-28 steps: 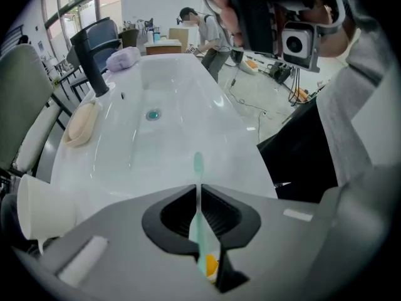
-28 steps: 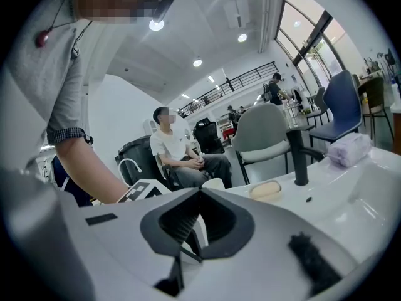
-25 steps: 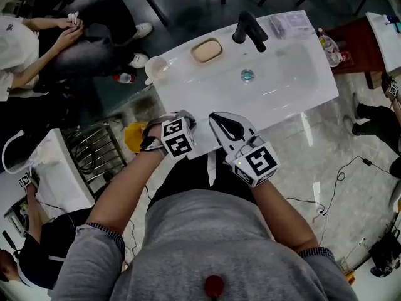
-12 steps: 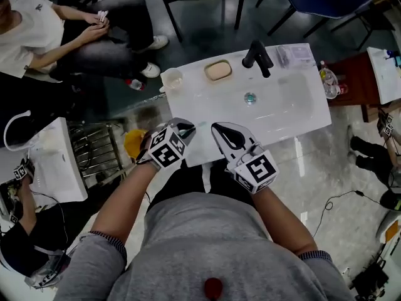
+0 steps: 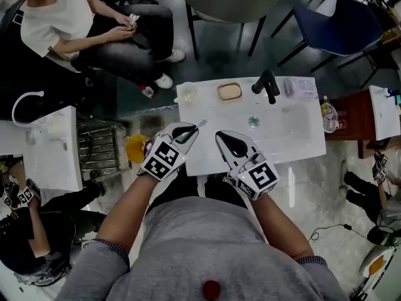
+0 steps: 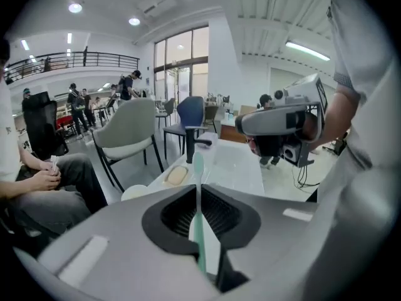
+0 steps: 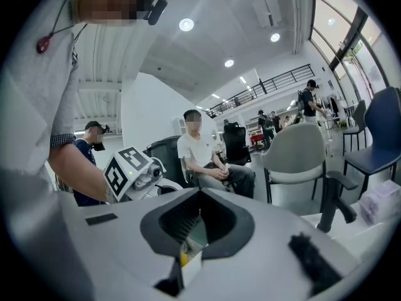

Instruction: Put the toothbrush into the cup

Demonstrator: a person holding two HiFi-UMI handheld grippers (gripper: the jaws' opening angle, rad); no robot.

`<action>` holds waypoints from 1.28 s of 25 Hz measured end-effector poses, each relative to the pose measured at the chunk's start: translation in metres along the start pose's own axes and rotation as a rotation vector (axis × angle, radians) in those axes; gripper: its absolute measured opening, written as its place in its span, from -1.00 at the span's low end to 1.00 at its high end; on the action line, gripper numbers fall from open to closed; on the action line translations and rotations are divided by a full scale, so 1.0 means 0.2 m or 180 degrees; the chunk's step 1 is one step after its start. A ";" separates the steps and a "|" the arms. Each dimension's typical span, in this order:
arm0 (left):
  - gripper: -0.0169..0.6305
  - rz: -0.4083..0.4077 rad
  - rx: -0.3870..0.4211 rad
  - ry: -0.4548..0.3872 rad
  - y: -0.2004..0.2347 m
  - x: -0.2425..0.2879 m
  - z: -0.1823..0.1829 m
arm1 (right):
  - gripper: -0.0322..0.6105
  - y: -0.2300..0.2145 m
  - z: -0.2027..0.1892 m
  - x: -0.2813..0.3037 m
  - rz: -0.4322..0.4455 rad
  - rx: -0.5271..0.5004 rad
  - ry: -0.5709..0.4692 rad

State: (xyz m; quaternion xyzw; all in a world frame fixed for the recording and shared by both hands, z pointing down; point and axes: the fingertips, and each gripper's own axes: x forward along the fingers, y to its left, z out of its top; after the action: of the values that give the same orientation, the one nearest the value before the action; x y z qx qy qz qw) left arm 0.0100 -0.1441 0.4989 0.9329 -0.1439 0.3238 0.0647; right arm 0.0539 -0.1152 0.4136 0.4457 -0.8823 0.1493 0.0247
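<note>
Grey short-sleeved shirt (image 5: 207, 243); cuffs (image 5: 108, 232) edged in dark check; small red bead (image 5: 211, 288) at chest; left gripper (image 5: 191, 131) and right gripper (image 5: 220, 135) pale grey, black-lined, each with black-and-white marker cube (image 5: 161, 158).

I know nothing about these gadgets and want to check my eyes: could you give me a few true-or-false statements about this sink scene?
1. The left gripper has a green toothbrush clamped between its jaws. True.
2. The toothbrush stands in the cup. False: it is in the left gripper, apart from the cup.
3. A bar of soap lies between the cup and the faucet. True.
4. The right gripper holds the cup. False: its jaws are shut on nothing.
5. The faucet is black. True.
</note>
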 end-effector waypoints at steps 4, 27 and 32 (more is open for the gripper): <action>-0.85 0.0198 -0.0109 -0.0376 0.03 -0.09 0.12 | -0.86 0.02 0.07 0.02 0.0130 -0.0077 -0.0039; -0.85 0.0519 -0.0375 -0.1669 0.32 -0.25 0.39 | -0.86 -0.12 0.22 0.32 0.0144 -0.0163 -0.0143; -0.85 0.0383 -0.0398 -0.1800 0.45 -0.23 0.40 | -0.86 -0.17 0.23 0.44 0.0038 -0.0160 -0.0133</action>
State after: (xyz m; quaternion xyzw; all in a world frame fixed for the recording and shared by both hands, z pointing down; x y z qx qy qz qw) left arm -0.0064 -0.2352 0.4104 0.9701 -0.2310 0.0448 0.0600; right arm 0.0314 -0.2168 0.3930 0.4426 -0.8888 0.1179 0.0165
